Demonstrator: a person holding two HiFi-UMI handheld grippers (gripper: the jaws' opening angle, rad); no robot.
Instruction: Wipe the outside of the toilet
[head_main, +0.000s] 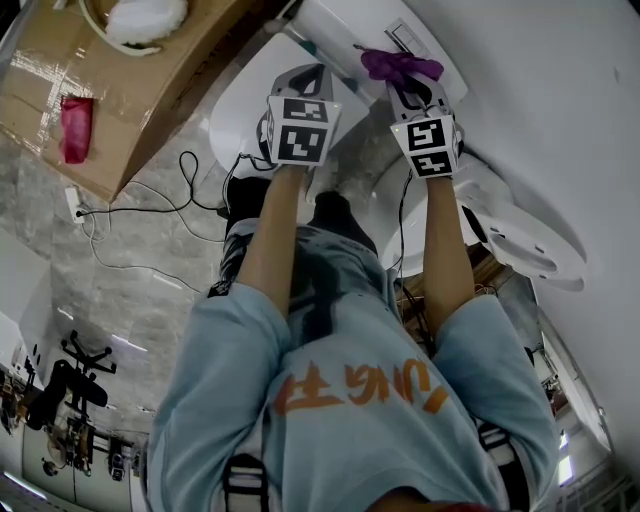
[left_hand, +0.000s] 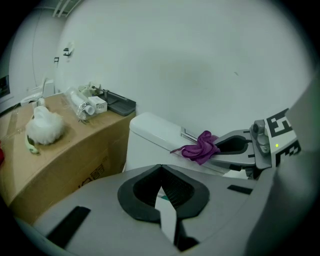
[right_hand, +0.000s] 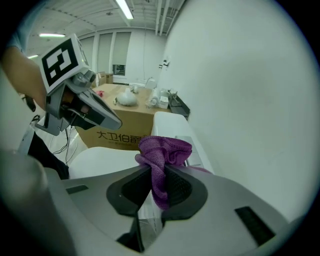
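While pinching purple cloth (right_hand: 165, 147) in right gripper (right_hand: 159, 172) at toilet tank (head_main: 345, 25), upper centre of frame, for wiping, with left gripper (left_hand: 160, 170) closed, empty, aside.

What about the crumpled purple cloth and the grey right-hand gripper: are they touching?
Touching. In the right gripper view, the right gripper has its jaws shut on the crumpled purple cloth, which is pinched between them and bunches out above.
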